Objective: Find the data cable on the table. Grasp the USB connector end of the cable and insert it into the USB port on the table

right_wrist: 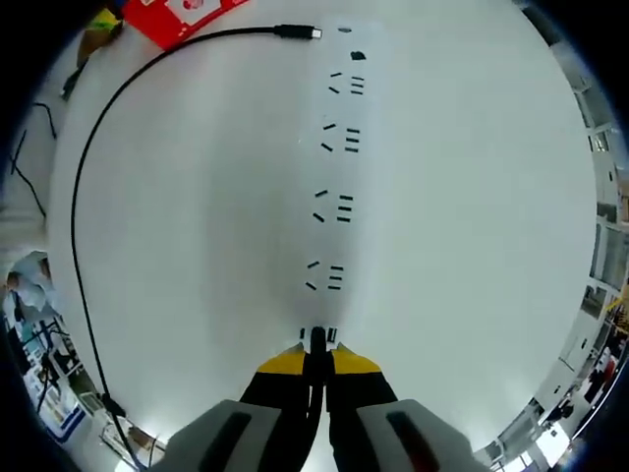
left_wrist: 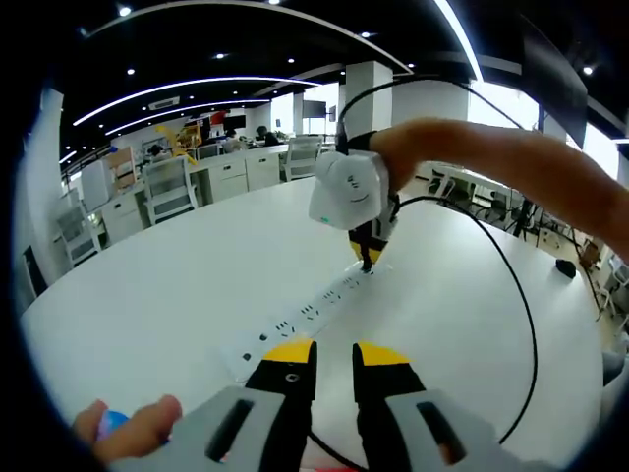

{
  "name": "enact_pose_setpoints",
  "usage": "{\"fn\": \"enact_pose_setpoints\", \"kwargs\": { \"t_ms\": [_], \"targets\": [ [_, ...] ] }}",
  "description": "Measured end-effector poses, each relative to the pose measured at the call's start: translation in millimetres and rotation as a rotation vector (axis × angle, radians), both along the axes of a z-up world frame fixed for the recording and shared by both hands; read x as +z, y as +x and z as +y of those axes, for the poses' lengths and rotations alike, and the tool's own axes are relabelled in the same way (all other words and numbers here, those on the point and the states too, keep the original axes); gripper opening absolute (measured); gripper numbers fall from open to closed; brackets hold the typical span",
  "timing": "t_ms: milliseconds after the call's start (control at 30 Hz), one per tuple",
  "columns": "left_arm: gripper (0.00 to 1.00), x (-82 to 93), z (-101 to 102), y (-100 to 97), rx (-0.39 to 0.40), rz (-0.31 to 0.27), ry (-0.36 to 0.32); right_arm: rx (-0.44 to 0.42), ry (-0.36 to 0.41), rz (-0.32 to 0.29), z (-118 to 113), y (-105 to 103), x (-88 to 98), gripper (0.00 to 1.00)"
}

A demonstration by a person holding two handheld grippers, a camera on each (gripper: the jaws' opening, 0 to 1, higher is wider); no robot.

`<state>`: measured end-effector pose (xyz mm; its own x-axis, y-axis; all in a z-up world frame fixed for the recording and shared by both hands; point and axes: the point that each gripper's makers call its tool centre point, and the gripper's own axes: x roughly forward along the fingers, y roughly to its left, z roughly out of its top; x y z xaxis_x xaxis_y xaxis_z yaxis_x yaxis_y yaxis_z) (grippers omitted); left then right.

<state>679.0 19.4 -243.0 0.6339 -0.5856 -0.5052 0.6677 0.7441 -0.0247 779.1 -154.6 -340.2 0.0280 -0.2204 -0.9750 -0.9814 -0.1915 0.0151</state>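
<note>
A white power strip [right_wrist: 334, 172] lies on the white table [right_wrist: 472, 226], its sockets running away from me and its USB ports at the near end. My right gripper [right_wrist: 316, 352] is shut on the black USB connector [right_wrist: 316, 339], held against that end. The black cable [right_wrist: 84, 197] loops left and back to a free plug [right_wrist: 295, 32]. In the left gripper view the right gripper [left_wrist: 366, 258] points down onto the strip's far end [left_wrist: 371, 267]. My left gripper [left_wrist: 334, 356] hovers over the strip's near end [left_wrist: 257, 344], its jaws slightly apart with nothing between them.
A red flat item [right_wrist: 182, 15] lies beyond the cable's free plug. The person's arm [left_wrist: 511, 162] reaches in from the right; a hand [left_wrist: 133, 433] shows at the lower left. The cable [left_wrist: 526, 324] arcs across the table on the right. Office desks and chairs [left_wrist: 167, 187] stand beyond.
</note>
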Motion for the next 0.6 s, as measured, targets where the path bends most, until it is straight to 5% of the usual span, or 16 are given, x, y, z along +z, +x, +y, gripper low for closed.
{"fn": "enact_pose_setpoints", "kwargs": {
  "t_ms": [600],
  "targets": [
    [0.16,0.9,0.6,-1.0,0.001,0.002,0.003,0.012,0.007,-0.019,4.3,-0.9,-2.8,0.07]
  ]
}}
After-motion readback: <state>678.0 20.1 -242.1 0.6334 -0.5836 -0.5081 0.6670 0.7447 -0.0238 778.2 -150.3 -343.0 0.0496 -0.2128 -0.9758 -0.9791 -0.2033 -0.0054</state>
